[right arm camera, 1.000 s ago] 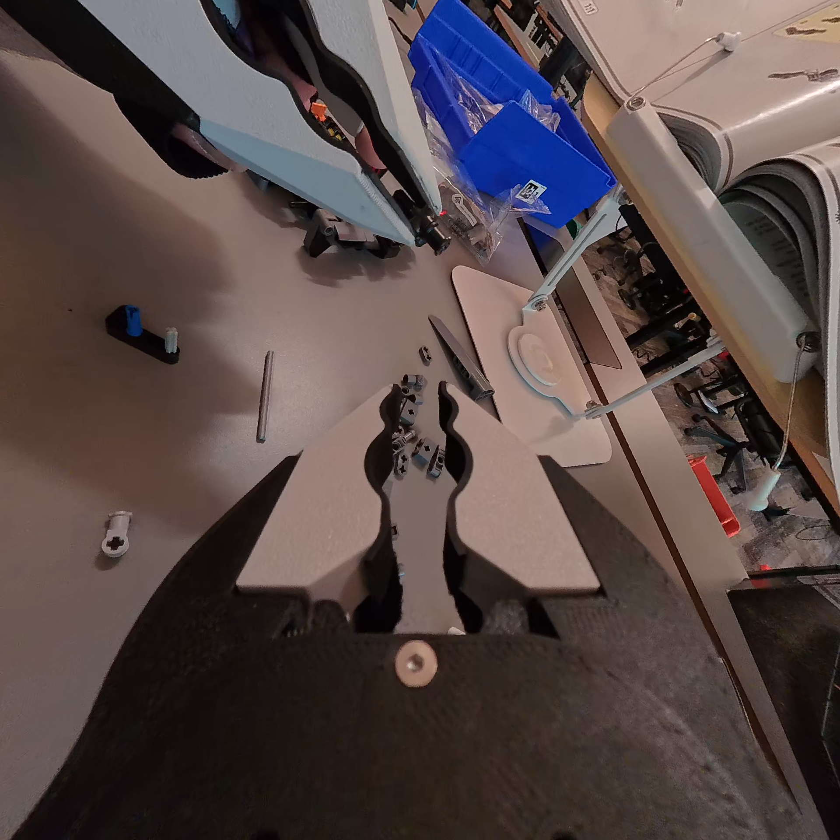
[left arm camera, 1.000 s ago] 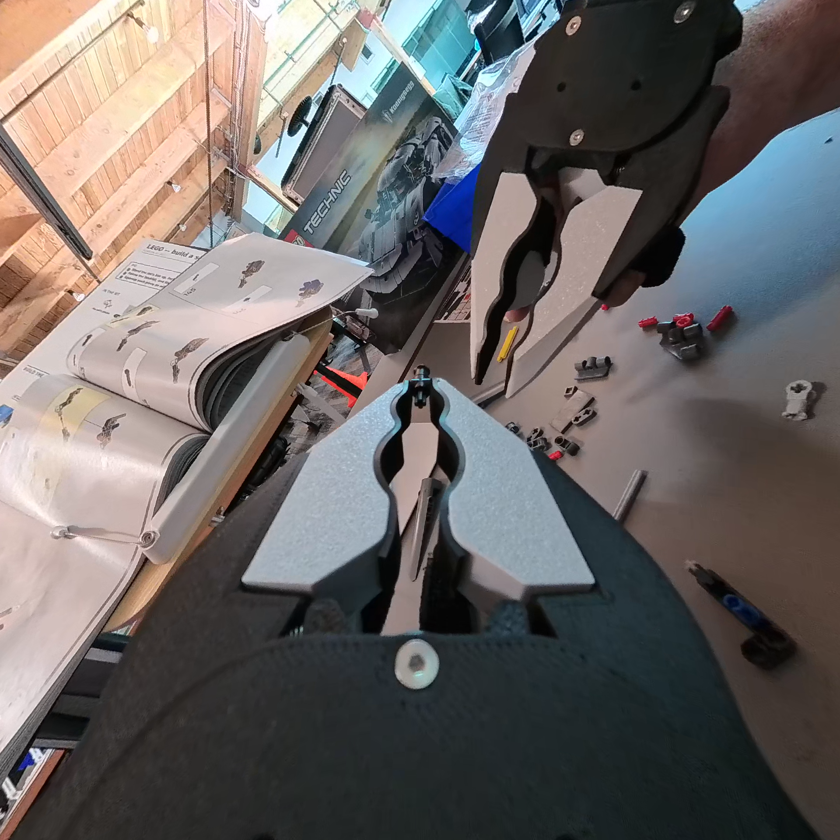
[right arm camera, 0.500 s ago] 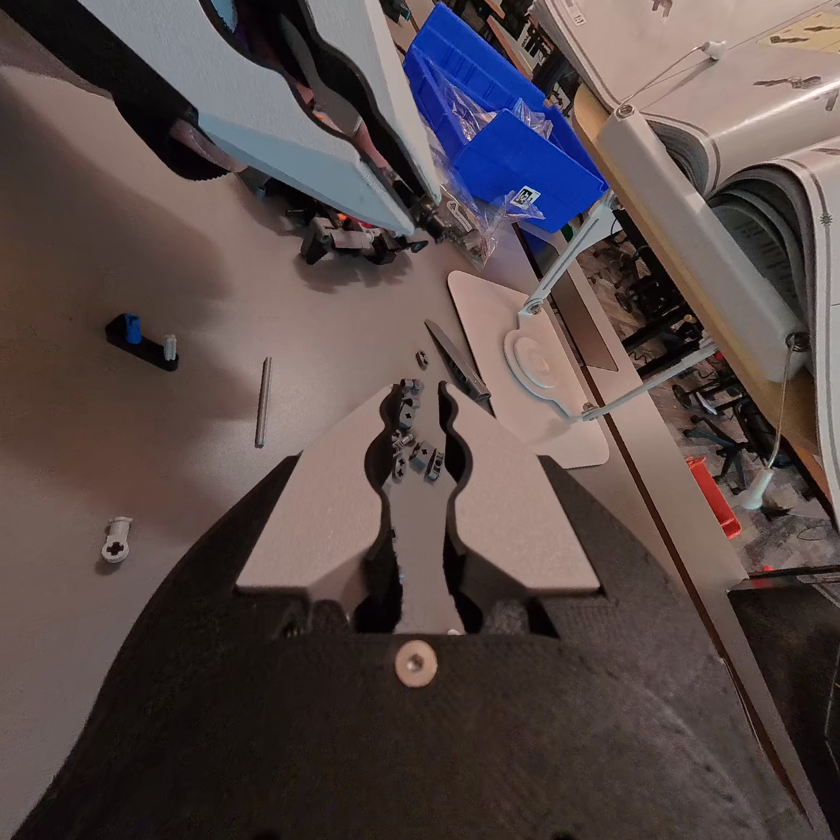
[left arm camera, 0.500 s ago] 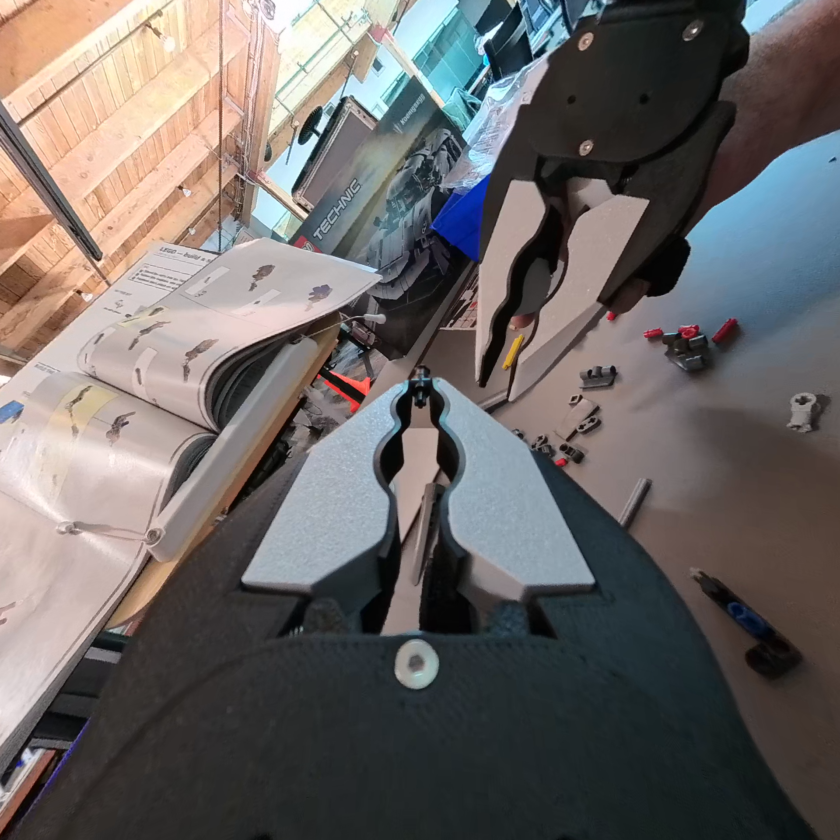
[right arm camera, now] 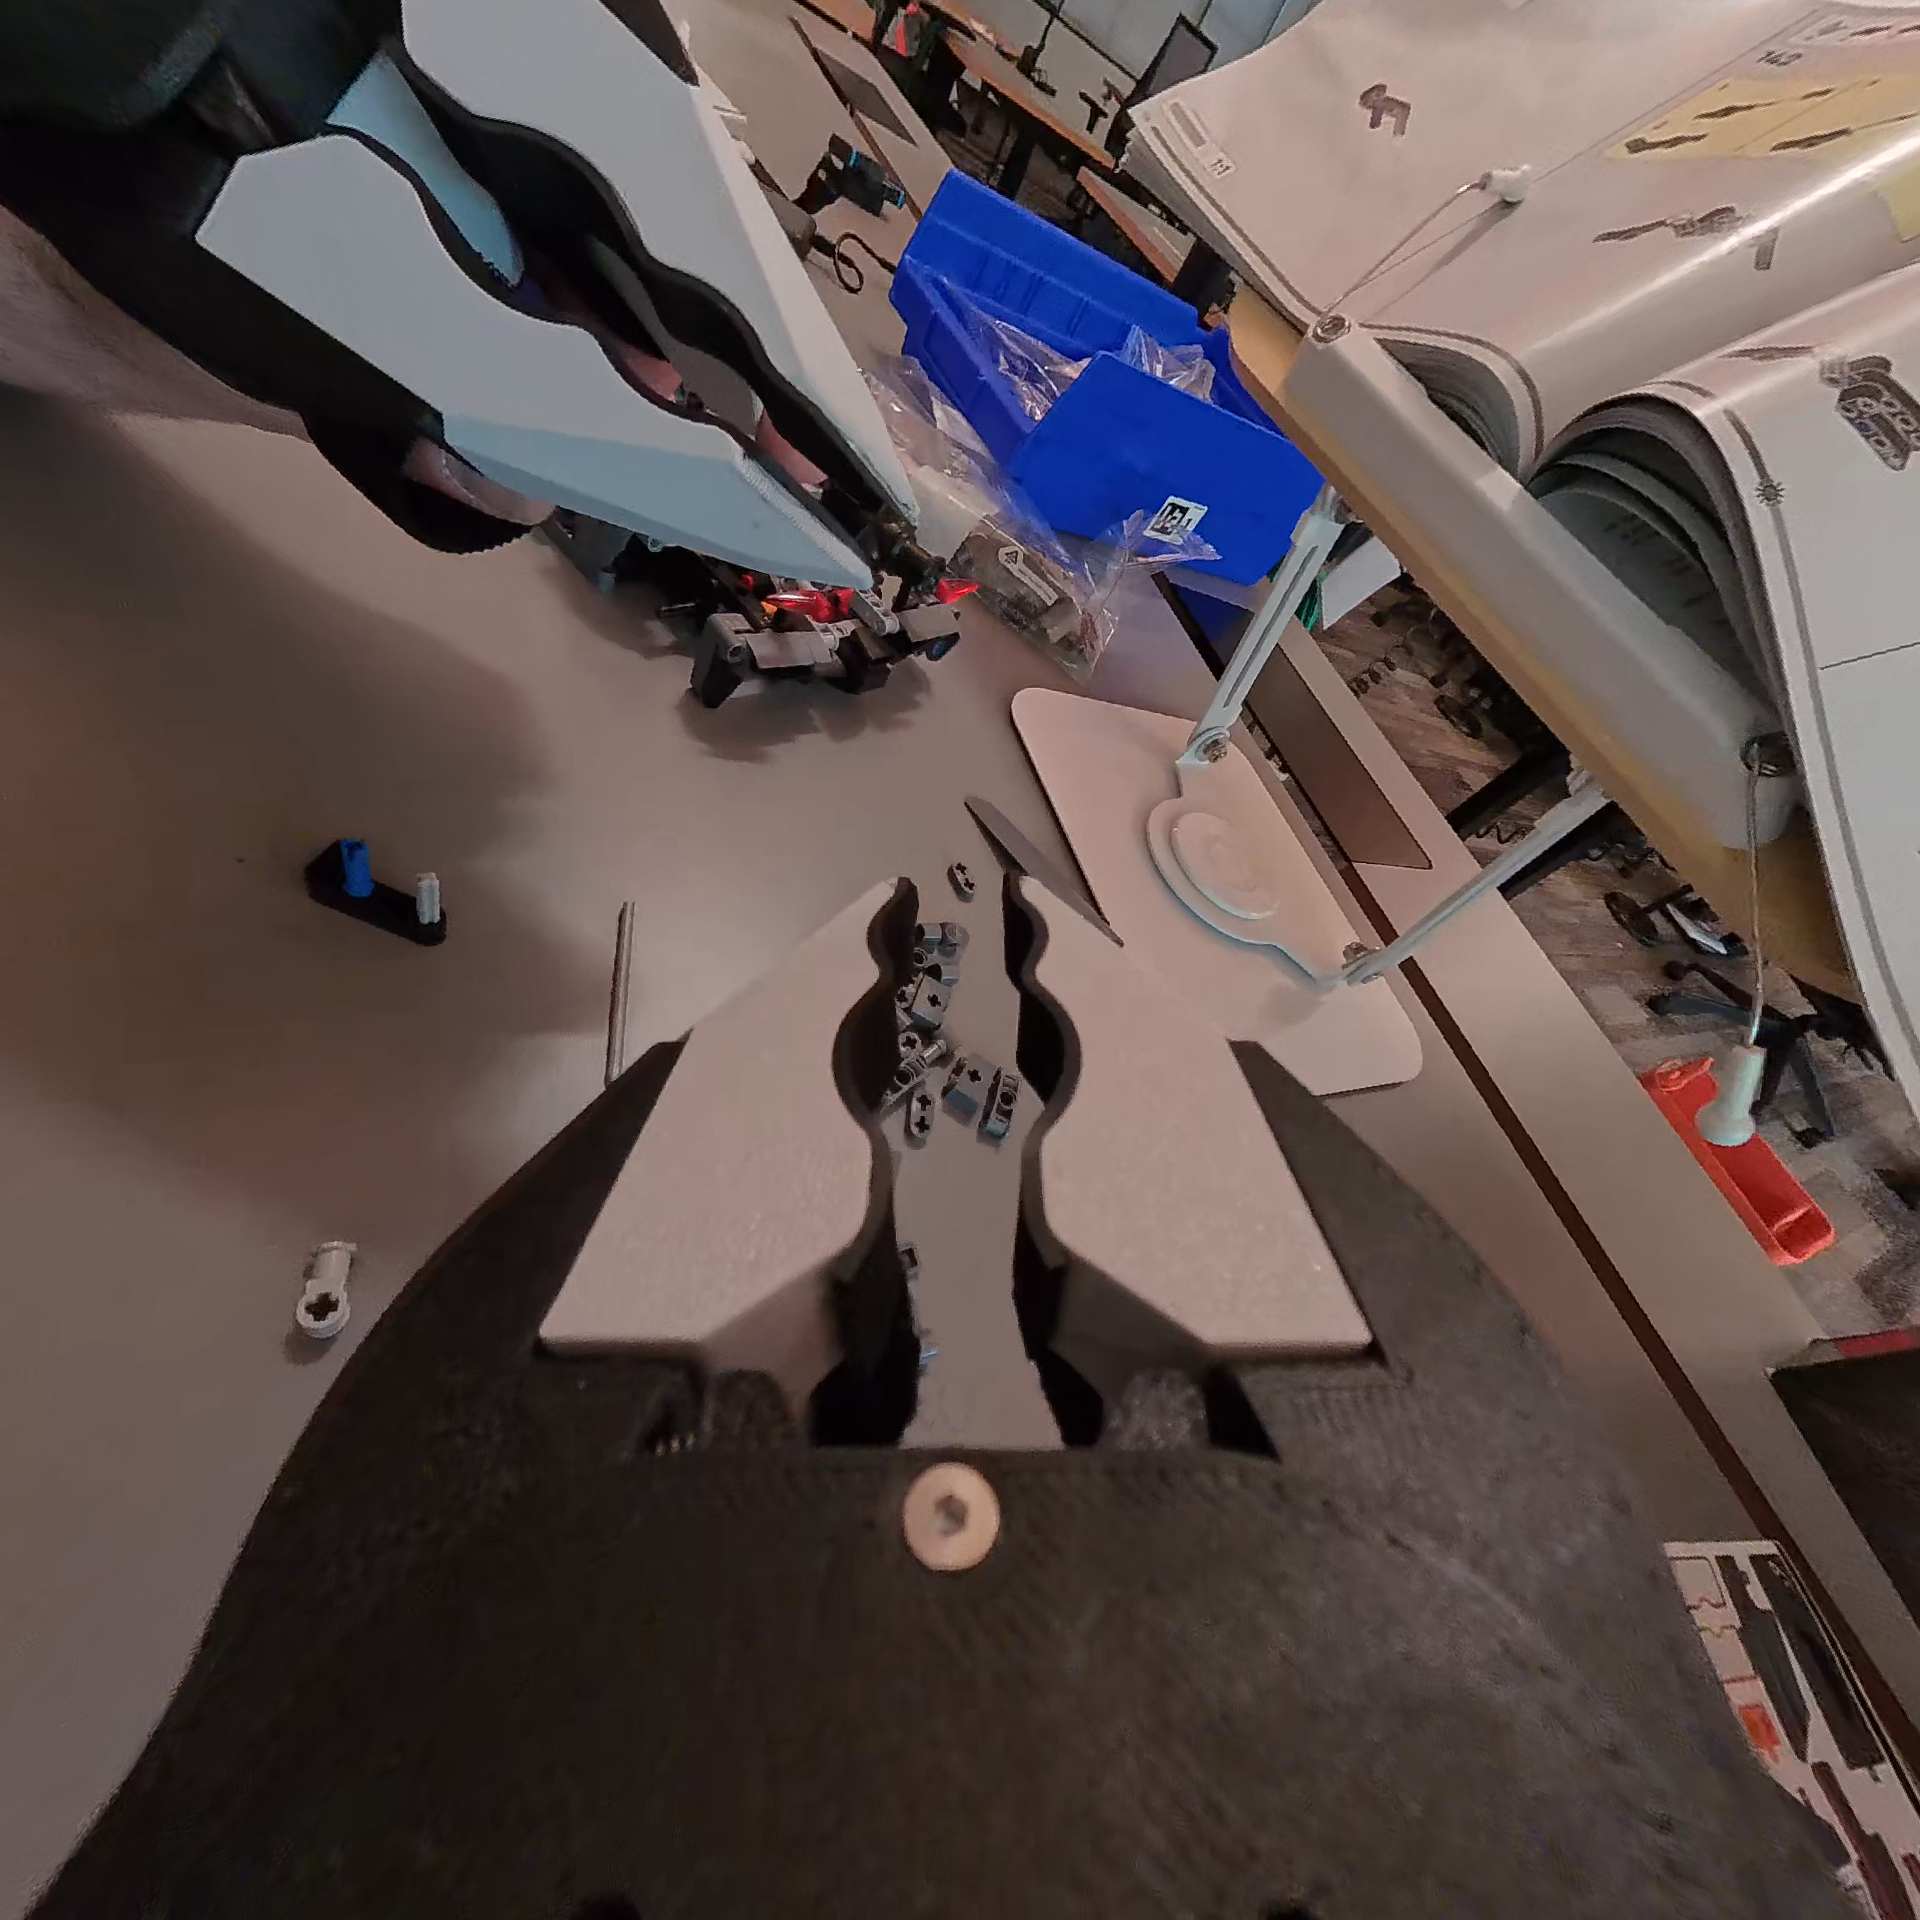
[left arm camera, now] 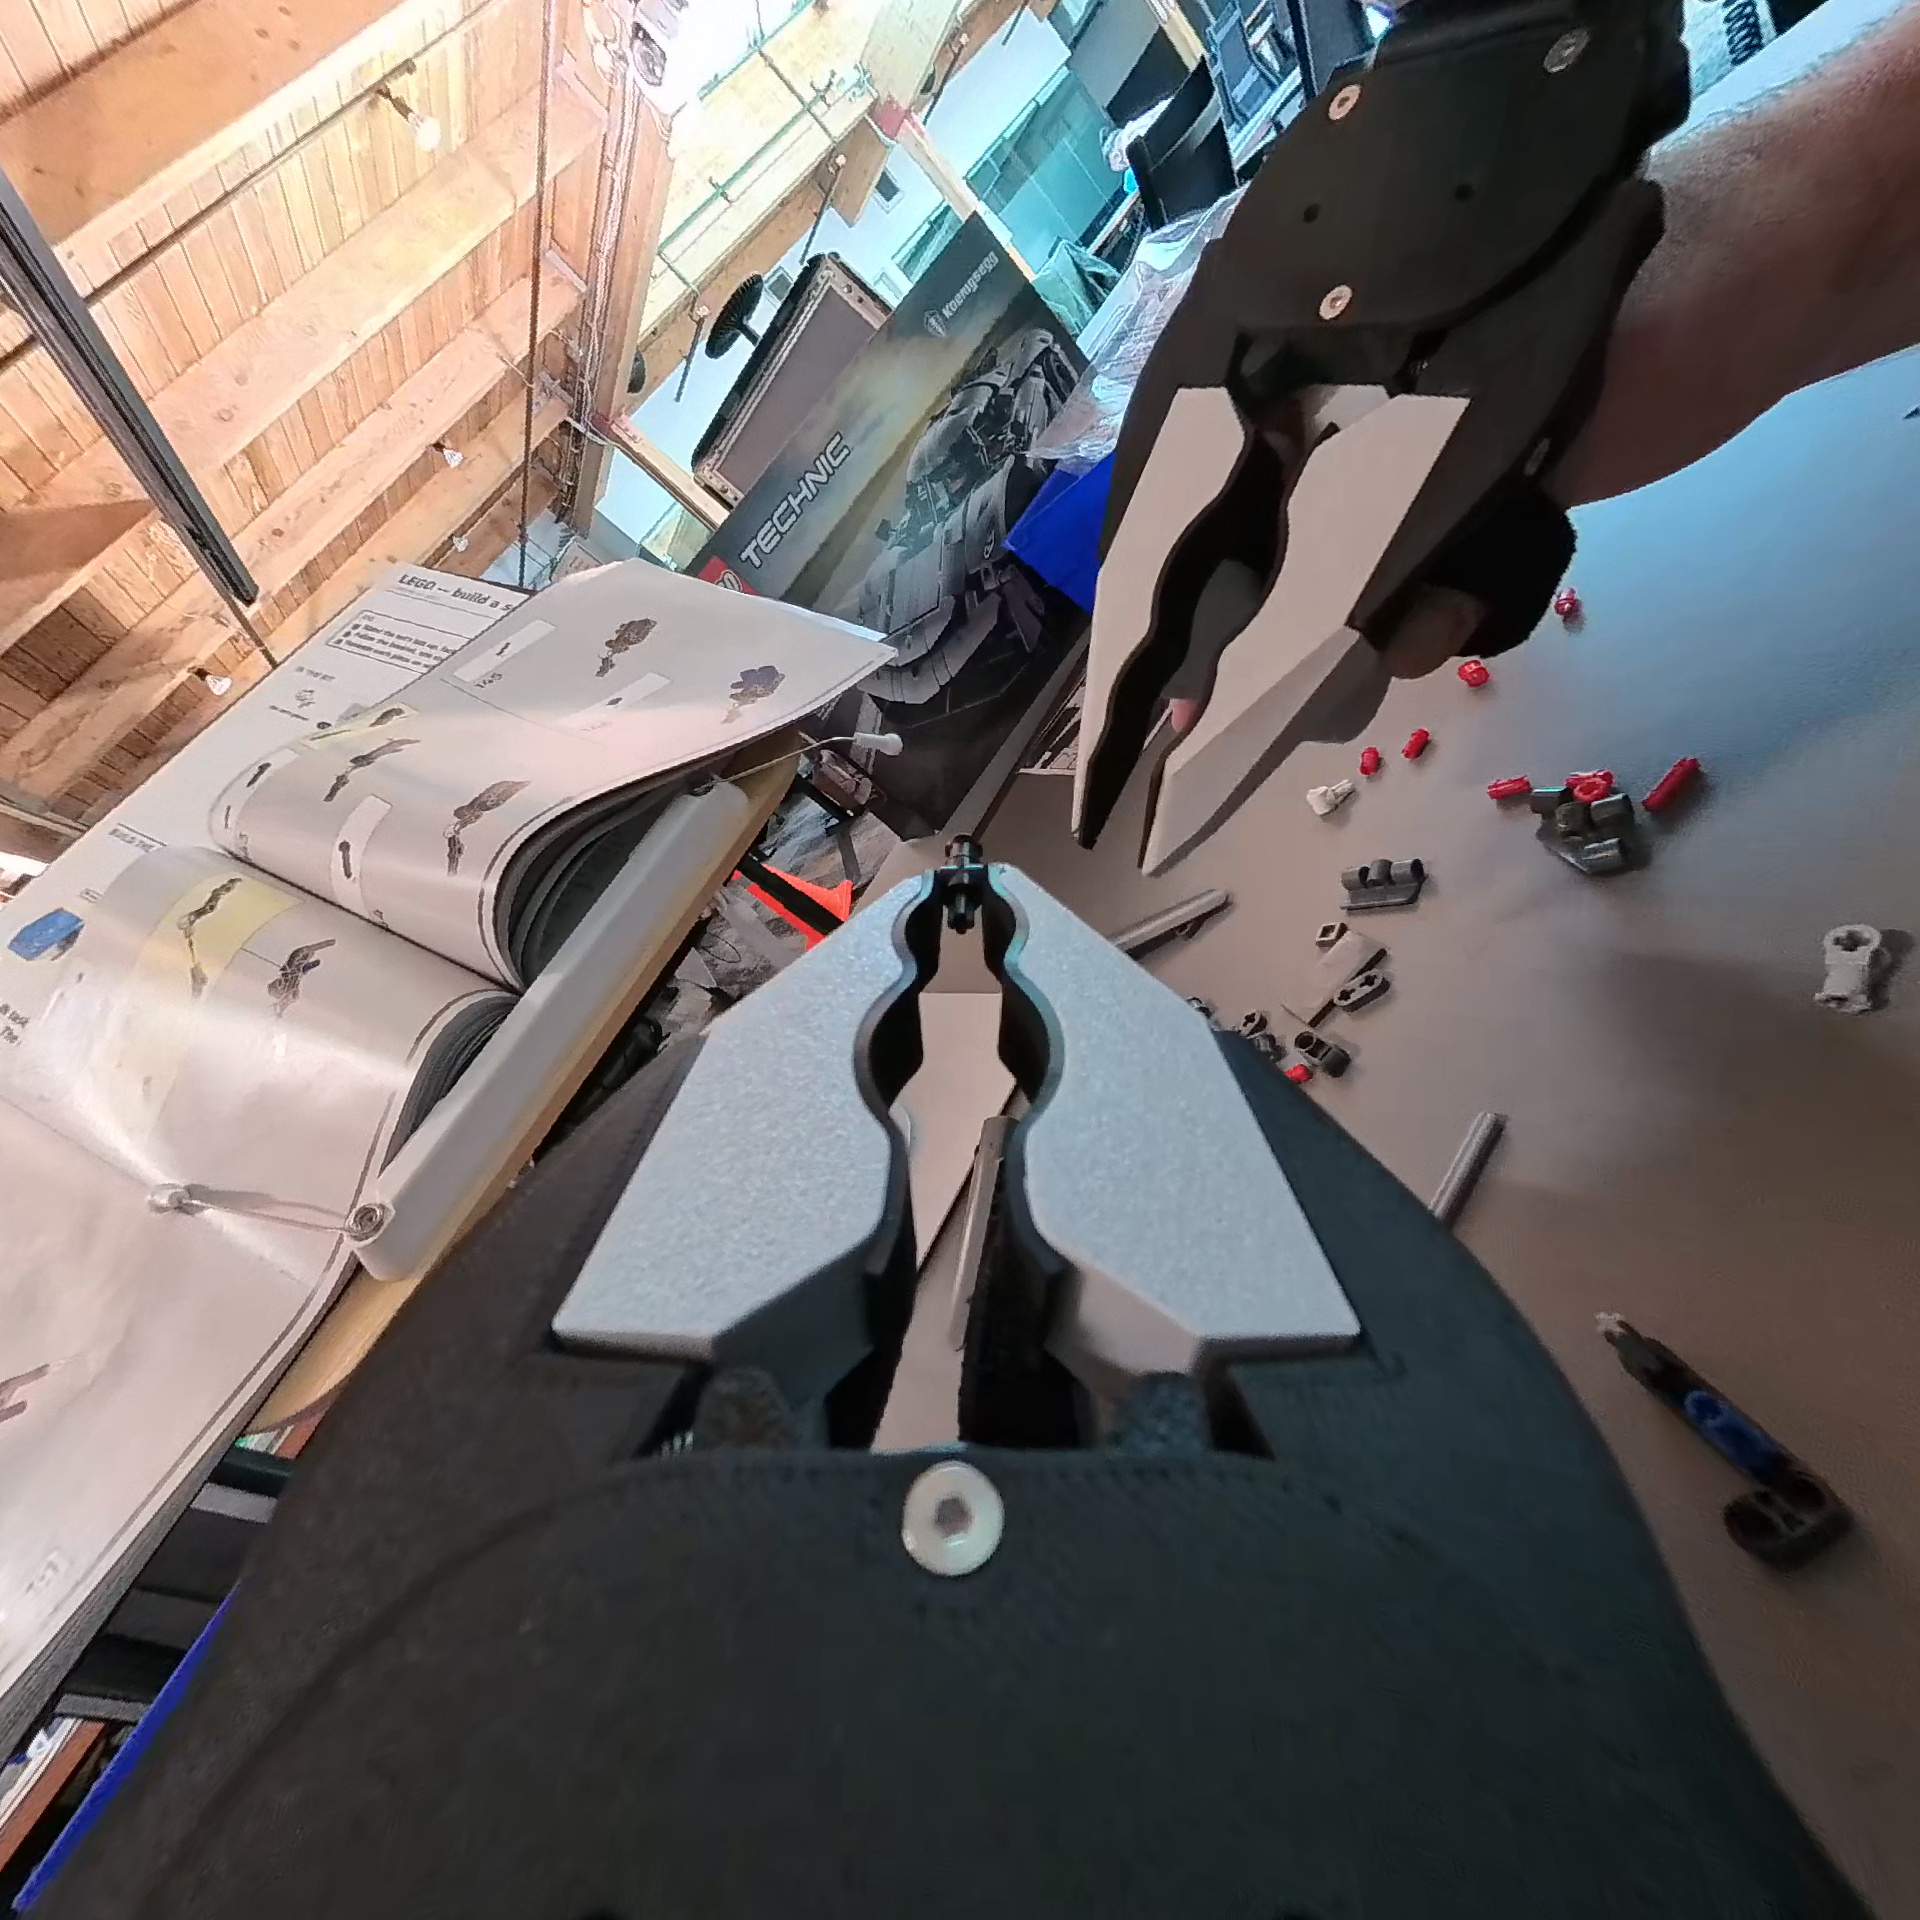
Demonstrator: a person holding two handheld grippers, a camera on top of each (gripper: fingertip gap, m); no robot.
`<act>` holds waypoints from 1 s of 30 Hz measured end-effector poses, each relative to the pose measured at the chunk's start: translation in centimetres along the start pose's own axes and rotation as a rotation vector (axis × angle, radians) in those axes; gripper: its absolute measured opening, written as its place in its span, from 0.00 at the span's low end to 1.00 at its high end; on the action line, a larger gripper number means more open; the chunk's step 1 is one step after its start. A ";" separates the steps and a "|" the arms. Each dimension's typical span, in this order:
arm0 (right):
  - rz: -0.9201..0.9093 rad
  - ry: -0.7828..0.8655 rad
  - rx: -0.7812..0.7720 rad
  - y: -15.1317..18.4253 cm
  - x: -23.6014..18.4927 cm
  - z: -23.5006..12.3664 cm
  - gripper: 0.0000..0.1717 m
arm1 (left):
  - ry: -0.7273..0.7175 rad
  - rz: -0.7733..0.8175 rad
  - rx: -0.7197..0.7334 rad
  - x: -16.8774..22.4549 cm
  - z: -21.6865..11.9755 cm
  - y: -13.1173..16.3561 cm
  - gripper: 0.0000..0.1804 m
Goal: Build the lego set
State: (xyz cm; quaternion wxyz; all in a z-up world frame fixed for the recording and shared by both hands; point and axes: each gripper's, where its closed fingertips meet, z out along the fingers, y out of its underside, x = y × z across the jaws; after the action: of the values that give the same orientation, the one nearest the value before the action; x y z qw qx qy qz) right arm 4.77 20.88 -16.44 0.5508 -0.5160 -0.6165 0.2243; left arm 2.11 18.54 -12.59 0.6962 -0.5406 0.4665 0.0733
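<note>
A grey table [right arm camera: 644, 748] carries everything, with an open instruction book [left arm camera: 343, 862] propped on a stand along its edge and blue bins [right arm camera: 1101, 416] behind. On the surface lie a dark, part-built brick assembly [right arm camera: 821, 644], a thin grey axle rod [right arm camera: 621, 987] and a loose cluster of small grey connector pieces [right arm camera: 940, 1049]. The right gripper [right arm camera: 958, 891] hangs above that cluster with its jaws parted and nothing between them — the pieces show through the gap, lying on the table below. The left gripper [left arm camera: 964, 878] is clenched on a small black pin [left arm camera: 962, 883], whose long axis runs forward along the fingers, its head poking out past the tips. The right gripper's tips hover just beside and above that pin.
</note>
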 end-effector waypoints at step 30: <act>0.279 -0.127 0.237 -3.4 0.5 -1.9 0.13 | -0.028 -0.001 0.089 -0.3 -0.6 -1.5 0.03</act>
State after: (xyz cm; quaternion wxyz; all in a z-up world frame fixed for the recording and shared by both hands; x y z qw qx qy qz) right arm 5.30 19.56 -12.80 0.5312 -0.5127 -0.5417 0.4019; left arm 2.56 17.54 -11.34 0.7260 -0.5084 0.4593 0.0597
